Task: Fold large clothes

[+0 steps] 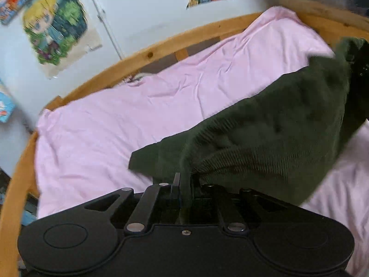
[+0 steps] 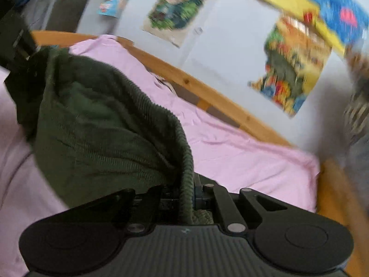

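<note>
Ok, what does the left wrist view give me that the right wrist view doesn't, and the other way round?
Only the left wrist view shows the sweater's loose lower corner lying on the sheet, and the blue box at the far left.

Only the right wrist view shows the thick ribbed hem running into the right gripper, and the large torn colourful poster.

Both show the dark green sweater pinched in shut jaws, left gripper included, lifted over the pink sheet inside the wooden bed frame, plus the cartoon poster.
</note>
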Available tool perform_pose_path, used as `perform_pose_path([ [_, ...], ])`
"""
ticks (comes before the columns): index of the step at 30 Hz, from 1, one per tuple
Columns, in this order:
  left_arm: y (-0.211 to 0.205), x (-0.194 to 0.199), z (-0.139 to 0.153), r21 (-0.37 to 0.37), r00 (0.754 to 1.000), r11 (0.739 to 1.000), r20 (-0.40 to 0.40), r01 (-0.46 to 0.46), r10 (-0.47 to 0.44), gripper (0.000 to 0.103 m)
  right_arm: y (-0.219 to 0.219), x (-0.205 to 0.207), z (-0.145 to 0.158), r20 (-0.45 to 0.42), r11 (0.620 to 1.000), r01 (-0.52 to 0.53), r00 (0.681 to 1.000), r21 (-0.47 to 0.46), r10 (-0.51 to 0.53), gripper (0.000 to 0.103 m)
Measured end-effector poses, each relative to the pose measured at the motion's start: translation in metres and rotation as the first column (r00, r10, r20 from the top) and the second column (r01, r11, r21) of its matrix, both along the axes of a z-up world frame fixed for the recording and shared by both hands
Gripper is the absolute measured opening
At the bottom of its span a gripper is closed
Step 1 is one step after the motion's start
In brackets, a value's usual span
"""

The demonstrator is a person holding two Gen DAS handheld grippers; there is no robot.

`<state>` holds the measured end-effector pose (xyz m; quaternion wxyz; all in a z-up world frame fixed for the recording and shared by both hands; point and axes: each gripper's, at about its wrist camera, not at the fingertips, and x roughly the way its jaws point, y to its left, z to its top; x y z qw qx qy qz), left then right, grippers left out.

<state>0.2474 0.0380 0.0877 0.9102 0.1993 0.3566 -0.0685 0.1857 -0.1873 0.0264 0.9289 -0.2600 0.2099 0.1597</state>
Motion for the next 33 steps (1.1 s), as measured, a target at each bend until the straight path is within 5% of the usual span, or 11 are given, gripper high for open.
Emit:
perform_pose_path([
  [3,0.010,0.055,-0.028,-0.026,0.997,0.999,-0.065,-0.036,0.034,0.011,-0.010,0.059,-0.020,-0.092,0.996,0.036,0.995,0.085,-0.029,0.009],
  [8,0.047,0.121,-0.069,-0.243,0.975,0.959,-0.202,-0.144,0.095,0.022,-0.036,0.140,-0.048,-0.267,0.974,0.126,0.961,0.191,-0.072,0.018],
  [10,0.065,0.127,-0.071,-0.352,0.972,0.918,-0.207,-0.181,0.112,0.043,-0.043,0.150,-0.054,-0.299,0.966,0.139,0.952,0.217,-0.070,0.026],
  [12,0.081,0.125,-0.067,-0.446,0.974,0.876,-0.201,-0.184,0.102,0.064,-0.052,0.148,-0.051,-0.296,0.959,0.126,0.954,0.253,-0.047,0.077],
  [13,0.088,0.119,-0.065,-0.475,0.978,0.863,-0.183,-0.175,0.097,0.072,-0.059,0.144,-0.047,-0.293,0.952,0.110,0.956,0.287,-0.022,0.086],
  [18,0.111,0.084,-0.052,-0.517,0.986,0.840,-0.093,-0.167,0.139,0.095,-0.088,0.116,-0.026,-0.223,0.916,0.074,0.975,0.394,0.017,0.103],
  [21,0.125,0.057,-0.047,-0.560,0.984,0.810,-0.056,-0.172,0.171,0.098,-0.098,0.093,-0.023,-0.174,0.891,0.059,0.985,0.451,0.022,0.103],
  [26,0.104,0.001,-0.062,-0.479,0.997,0.874,-0.037,-0.078,0.069,0.102,-0.079,0.045,-0.047,-0.083,0.970,-0.004,0.996,0.243,0.025,0.103],
  [29,0.072,-0.018,-0.091,-0.294,0.995,0.956,-0.095,-0.026,-0.003,0.098,-0.063,0.024,-0.072,-0.013,1.000,-0.019,1.000,0.016,0.019,0.103],
  [32,0.046,-0.024,-0.114,-0.088,0.995,0.996,-0.098,-0.012,0.004,0.079,-0.052,0.022,-0.091,0.025,0.997,0.019,1.000,-0.071,-0.017,0.101],
  [33,0.045,-0.022,-0.116,-0.091,0.995,0.996,-0.099,-0.024,0.015,0.069,-0.054,0.025,-0.092,0.030,0.999,0.033,0.999,-0.043,-0.032,0.096],
])
